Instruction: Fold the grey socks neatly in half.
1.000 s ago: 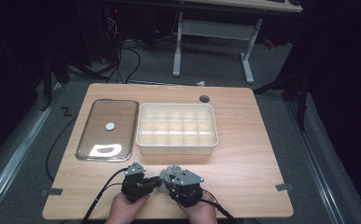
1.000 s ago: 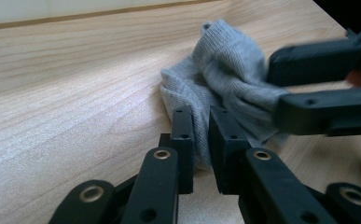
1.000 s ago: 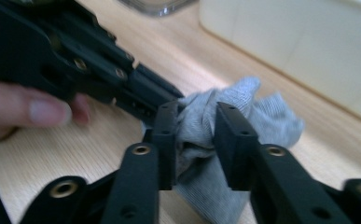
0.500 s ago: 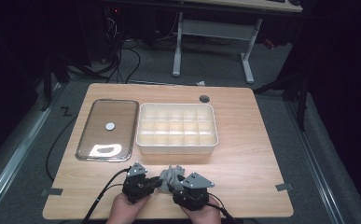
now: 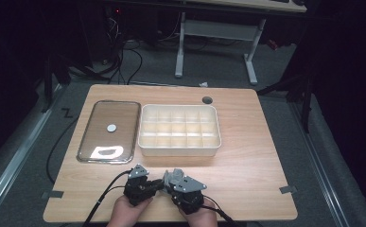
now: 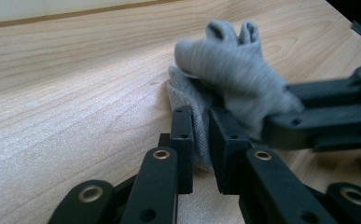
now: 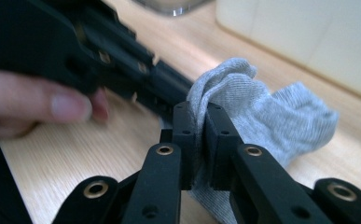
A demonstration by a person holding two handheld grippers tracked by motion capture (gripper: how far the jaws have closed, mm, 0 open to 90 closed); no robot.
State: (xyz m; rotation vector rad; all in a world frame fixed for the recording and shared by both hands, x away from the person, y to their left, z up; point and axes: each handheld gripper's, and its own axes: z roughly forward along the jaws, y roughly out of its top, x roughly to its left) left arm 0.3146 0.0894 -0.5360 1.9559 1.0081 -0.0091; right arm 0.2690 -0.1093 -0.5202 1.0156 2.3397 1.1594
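Observation:
A grey sock lies bunched on the wooden table near its front edge. Both grippers grip it from opposite sides. In the left gripper view my left gripper is shut on a fold of the sock, and the right gripper's black jaws come in from the right holding the other part. The right gripper view has my right gripper shut on a raised fold of the sock, with the left gripper and a person's fingers at upper left. From above, the left gripper and right gripper meet tip to tip.
A white box with several compartments stands mid-table. To its left lies a shiny metal tray holding a small white disc. A round hole sits near the table's far edge. Bare wood stretches to the right.
Both grippers have drifted slightly toward the table's front edge, still close together on the sock.

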